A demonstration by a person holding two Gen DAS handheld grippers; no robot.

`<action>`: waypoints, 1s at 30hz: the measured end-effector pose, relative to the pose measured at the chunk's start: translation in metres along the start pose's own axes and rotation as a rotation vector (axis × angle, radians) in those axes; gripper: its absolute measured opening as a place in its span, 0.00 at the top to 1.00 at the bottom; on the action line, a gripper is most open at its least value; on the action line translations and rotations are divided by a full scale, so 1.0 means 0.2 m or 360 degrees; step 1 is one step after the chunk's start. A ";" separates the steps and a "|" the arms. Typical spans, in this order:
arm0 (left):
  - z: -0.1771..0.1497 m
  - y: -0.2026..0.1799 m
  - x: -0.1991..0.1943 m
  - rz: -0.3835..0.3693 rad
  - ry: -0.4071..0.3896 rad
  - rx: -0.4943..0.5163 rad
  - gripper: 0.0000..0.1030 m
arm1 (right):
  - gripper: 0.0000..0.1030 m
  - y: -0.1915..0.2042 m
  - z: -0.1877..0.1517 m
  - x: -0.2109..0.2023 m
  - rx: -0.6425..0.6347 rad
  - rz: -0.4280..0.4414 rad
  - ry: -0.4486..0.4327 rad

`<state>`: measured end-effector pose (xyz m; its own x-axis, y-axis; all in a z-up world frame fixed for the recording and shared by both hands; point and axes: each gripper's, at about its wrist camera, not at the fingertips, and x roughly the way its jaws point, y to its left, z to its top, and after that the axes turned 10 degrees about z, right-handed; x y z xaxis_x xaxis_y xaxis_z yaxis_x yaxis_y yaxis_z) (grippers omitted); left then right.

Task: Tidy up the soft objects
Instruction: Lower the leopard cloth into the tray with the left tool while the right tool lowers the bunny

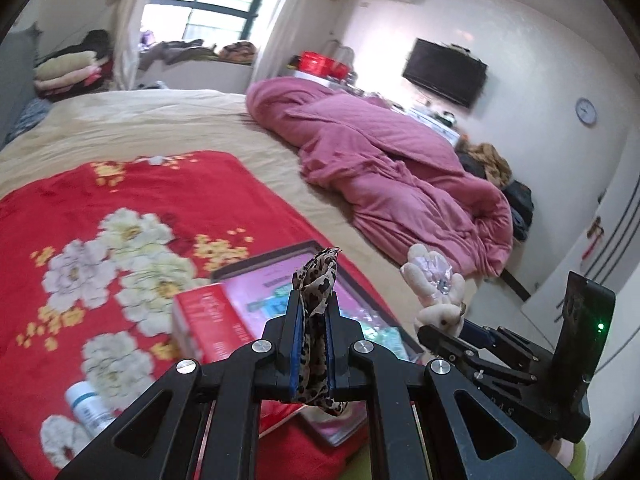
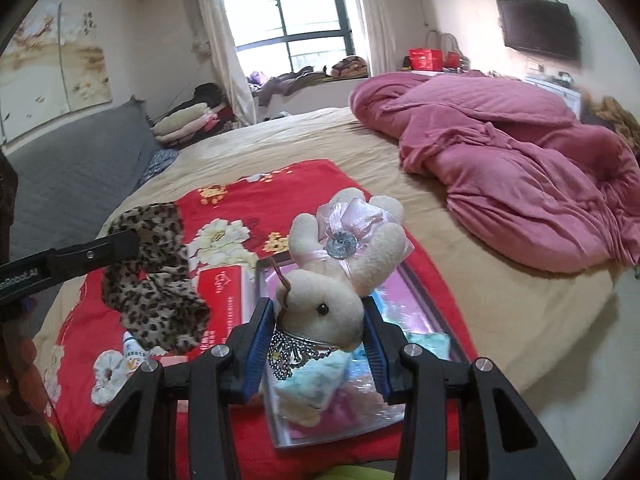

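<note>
Leopard-print fabric scarf [image 1: 316, 312]: pinched flat between the blue pads of the left claw [image 1: 313, 322], jaws fully closed on it; loose end hangs below, clear of the bed, so it can likely be carried without dragging
Cream plush rabbit with pink bow [image 2: 332, 280]: gripped by the head in the right claw [image 2: 320, 320], jaws part-way in, squeezing the soft stuffing; body points away, above the box
Pink transparent-lidded flat box [image 2: 416, 312]: lies under both claws on the red floral blanket [image 1: 100, 208]; judged a possible destination, not certain
Red carton [image 1: 204, 320]: beside the box; rigid, probably left alone
Small white bottle [image 1: 88, 404]: on the blanket, near the edge
Bed [image 1: 168, 120]: rumpled pink quilt [image 1: 380, 168] well apart, far side
</note>
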<state>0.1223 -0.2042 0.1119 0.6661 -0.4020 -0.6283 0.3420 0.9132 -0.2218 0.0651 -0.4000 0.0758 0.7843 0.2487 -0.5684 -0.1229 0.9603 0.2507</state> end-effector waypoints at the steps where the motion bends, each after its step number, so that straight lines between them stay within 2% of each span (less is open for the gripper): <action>1: 0.01 -0.04 0.03 -0.0009 0.0007 0.0017 0.91 | 0.58 -0.02 0.00 0.00 0.0009 -0.0008 0.0000; 7: 0.04 -0.21 0.19 -0.0035 0.0046 0.0097 0.91 | 0.58 -0.14 -0.02 0.01 0.0052 -0.0034 0.0005; 10: 0.04 -0.24 0.27 -0.0046 0.0070 0.0083 0.91 | 0.58 -0.19 -0.05 0.03 0.0077 -0.0035 0.0020; 16: 0.02 -0.27 0.45 -0.0025 0.0106 0.0057 0.91 | 0.58 -0.28 -0.10 0.10 0.0121 -0.0065 0.0074; 22: -0.02 -0.26 0.66 0.0028 0.0221 -0.0001 0.91 | 0.58 -0.31 -0.15 0.18 0.0148 -0.0076 0.0140; 30: -0.11 -0.24 0.82 0.0077 0.0327 0.0015 0.91 | 0.58 -0.33 -0.19 0.25 0.0120 -0.0048 0.0169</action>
<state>0.2010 -0.3134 0.0036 0.5332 -0.3347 -0.7770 0.3198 0.9300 -0.1812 0.0895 -0.4454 0.0020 0.7178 0.2359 -0.6551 -0.0512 0.9562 0.2882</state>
